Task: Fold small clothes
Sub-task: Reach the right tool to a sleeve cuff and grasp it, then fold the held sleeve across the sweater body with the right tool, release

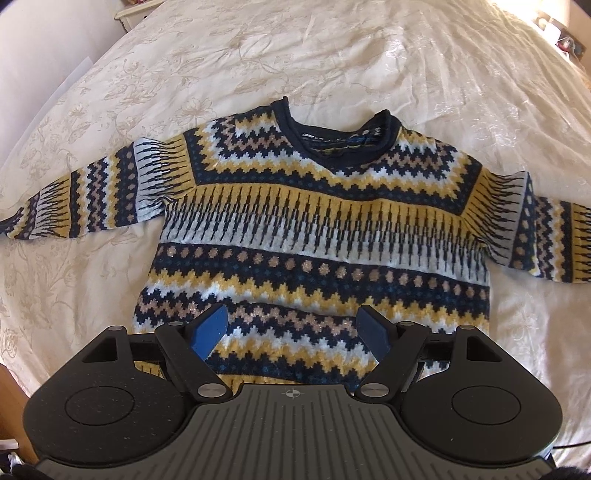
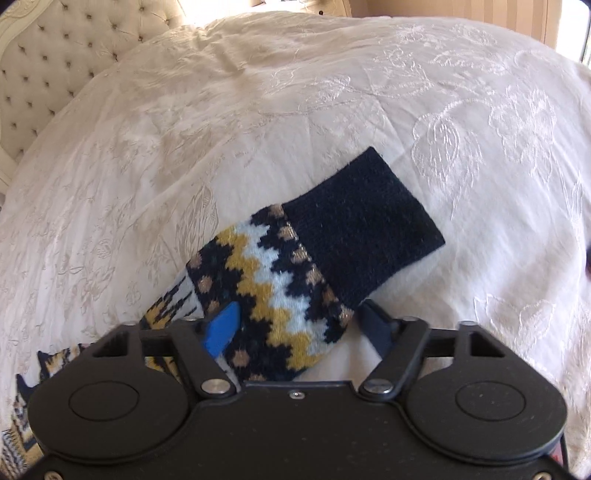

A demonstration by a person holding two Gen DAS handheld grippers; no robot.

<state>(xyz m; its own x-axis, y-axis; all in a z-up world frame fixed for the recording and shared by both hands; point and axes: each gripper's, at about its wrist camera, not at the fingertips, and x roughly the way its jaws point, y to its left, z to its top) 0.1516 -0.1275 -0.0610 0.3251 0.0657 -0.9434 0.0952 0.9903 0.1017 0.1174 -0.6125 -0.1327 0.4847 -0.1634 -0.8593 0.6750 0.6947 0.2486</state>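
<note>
A small knitted sweater (image 1: 314, 229) in navy, yellow, white and tan zigzags lies flat on the bed, front up, neck away from me, both sleeves spread sideways. My left gripper (image 1: 293, 328) is open, its blue pads hovering over the sweater's lower hem area, holding nothing. In the right wrist view, the sweater's right sleeve (image 2: 280, 291) with its navy cuff (image 2: 362, 229) lies between the wide-apart fingers of my right gripper (image 2: 295, 325). The jaws stand open around the sleeve; the sleeve rests on the bedspread.
A cream embroidered bedspread (image 1: 332, 55) covers the whole bed. A tufted cream headboard (image 2: 48, 66) stands at the left in the right wrist view. A bedside table corner (image 1: 129, 14) and small items (image 1: 565, 33) sit at the far edges.
</note>
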